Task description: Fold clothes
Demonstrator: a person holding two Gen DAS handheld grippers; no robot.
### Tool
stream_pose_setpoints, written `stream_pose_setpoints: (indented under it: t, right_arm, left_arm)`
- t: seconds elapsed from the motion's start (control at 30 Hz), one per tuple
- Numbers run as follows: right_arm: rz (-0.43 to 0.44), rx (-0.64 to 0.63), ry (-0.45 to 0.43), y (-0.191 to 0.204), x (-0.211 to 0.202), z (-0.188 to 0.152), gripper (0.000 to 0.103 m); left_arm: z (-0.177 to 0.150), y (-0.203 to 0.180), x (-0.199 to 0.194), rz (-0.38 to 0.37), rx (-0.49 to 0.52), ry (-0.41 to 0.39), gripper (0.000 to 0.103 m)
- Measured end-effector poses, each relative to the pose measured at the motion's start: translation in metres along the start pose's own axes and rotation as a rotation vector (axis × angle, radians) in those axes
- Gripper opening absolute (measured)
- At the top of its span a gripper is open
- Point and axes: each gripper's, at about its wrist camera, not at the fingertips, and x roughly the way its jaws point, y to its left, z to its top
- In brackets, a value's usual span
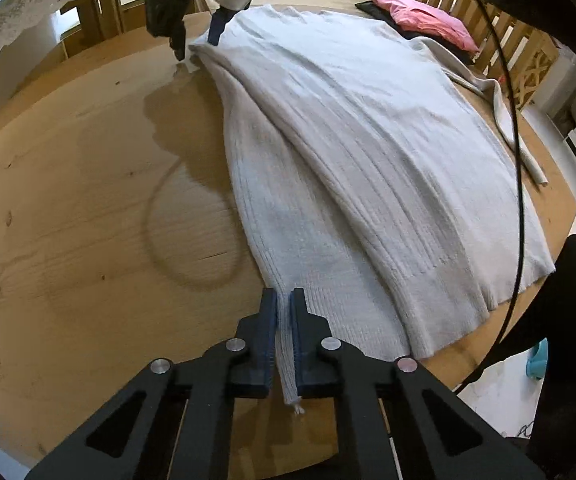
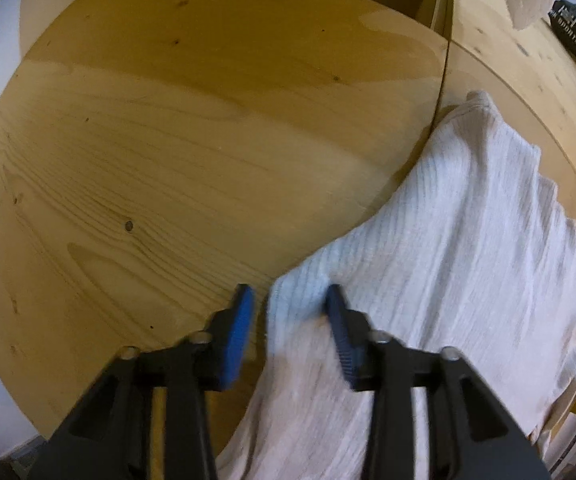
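A pale grey ribbed sweater (image 1: 348, 128) lies spread on the wooden table (image 1: 79, 208), with a long ribbed part lying along its left side. My left gripper (image 1: 283, 312) is shut on the near end of that ribbed part, which runs back between the pads. At the sweater's far corner, a hand holds my right gripper (image 1: 197, 38). In the right wrist view the right gripper (image 2: 290, 308) is open and the sweater's (image 2: 448, 240) corner lies between the two blue fingers (image 2: 241, 316), just above the table (image 2: 167, 140).
A pink garment (image 1: 420, 16) on a dark one lies at the table's far right beside a slatted wooden rail (image 1: 488, 12). A black cable (image 1: 518, 160) hangs across the right side. A person's dark leg (image 1: 568, 320) stands at the table's near right edge.
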Motion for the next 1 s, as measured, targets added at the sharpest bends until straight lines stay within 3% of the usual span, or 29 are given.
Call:
stream_pose_setpoints:
  t: [0.07, 0.27, 0.47, 0.6, 0.7, 0.83, 0.93, 1.0]
  right_arm:
    - [0.032, 0.031, -0.021, -0.016, -0.007, -0.007, 0.016]
    - [0.203, 0.179, -0.108, -0.085, -0.042, -0.044, 0.013]
    - [0.373, 0.326, -0.194, -0.153, -0.077, -0.08, 0.013]
    - [0.384, 0.421, -0.218, -0.212, -0.08, -0.121, 0.013]
    - [0.359, 0.466, -0.19, -0.245, -0.061, -0.145, 0.013]
    - [0.352, 0.486, -0.159, -0.268, -0.033, -0.162, 0.013]
    - [0.347, 0.471, -0.169, -0.273, -0.027, -0.165, 0.014]
    - [0.315, 0.444, -0.161, -0.275, -0.03, -0.167, 0.016]
  left_arm:
    - [-0.001, -0.001, -0.008, -0.025, -0.011, -0.024, 0.005]
    - [0.003, -0.016, -0.032, -0.059, 0.043, -0.072, 0.005]
    - [0.017, -0.057, -0.049, -0.051, 0.264, -0.096, 0.005]
    - [0.022, -0.083, -0.043, -0.05, 0.369, -0.066, 0.005]
    - [0.024, -0.1, -0.034, -0.06, 0.43, -0.04, 0.005]
    - [0.019, -0.124, -0.006, -0.094, 0.498, 0.044, 0.005]
    - [0.009, -0.134, 0.009, -0.102, 0.542, 0.1, 0.01]
    - [0.006, -0.136, 0.005, -0.118, 0.544, 0.106, 0.026]
